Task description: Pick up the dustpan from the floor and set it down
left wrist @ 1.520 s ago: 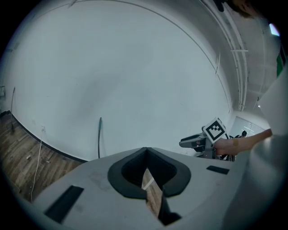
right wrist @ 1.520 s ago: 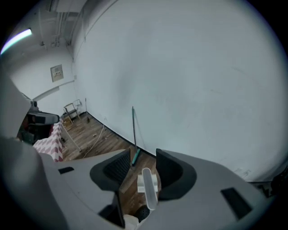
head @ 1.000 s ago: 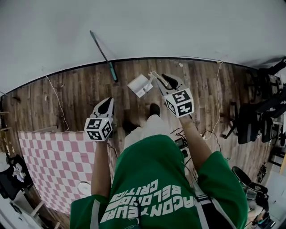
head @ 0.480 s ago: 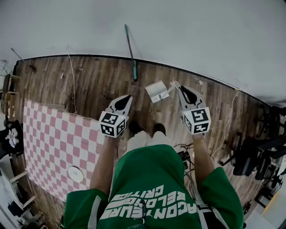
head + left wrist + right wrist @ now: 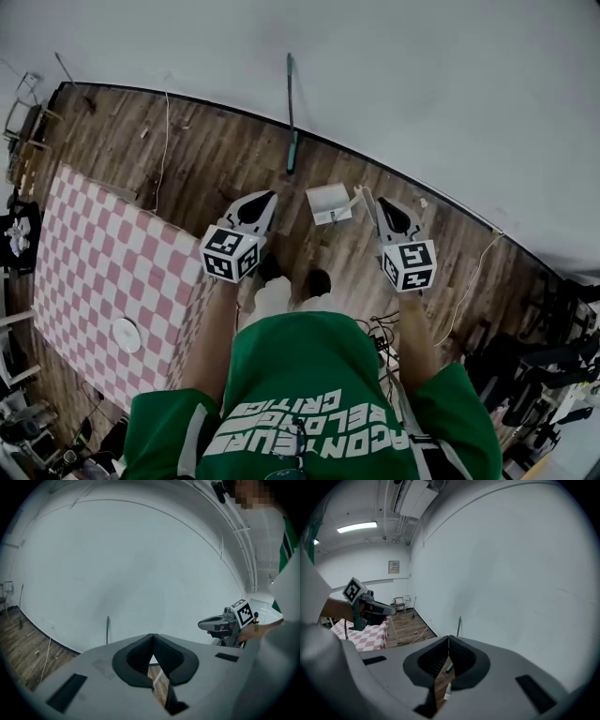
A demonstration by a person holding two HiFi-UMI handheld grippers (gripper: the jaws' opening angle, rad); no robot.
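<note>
Thin handle of dustpan [image 5: 328, 203] just pinched in right tongs [image 5: 449, 639]; left tongs [image 5: 152, 637] shut, empty. Probably light, stiff plastic, prone to swing; hold handle top.

Floor [image 5: 187, 159]: wood planks, brown, dull and worn, grain showing. Wall [image 5: 422, 84]: smooth, matt white paint. Tablecloth [image 5: 103, 272]: red-and-white checked cloth, no sheen. Dustpan [image 5: 329, 202]: white, looks like smooth plastic. Stick [image 5: 291, 103] against the wall: dark with a teal lower end; I cannot tell the material. My left gripper [image 5: 266, 197] and right gripper [image 5: 380, 202]: matt grey plastic shells with black matt pads [image 5: 133, 660]. My shirt [image 5: 309, 375]: green cloth, white print.
</note>
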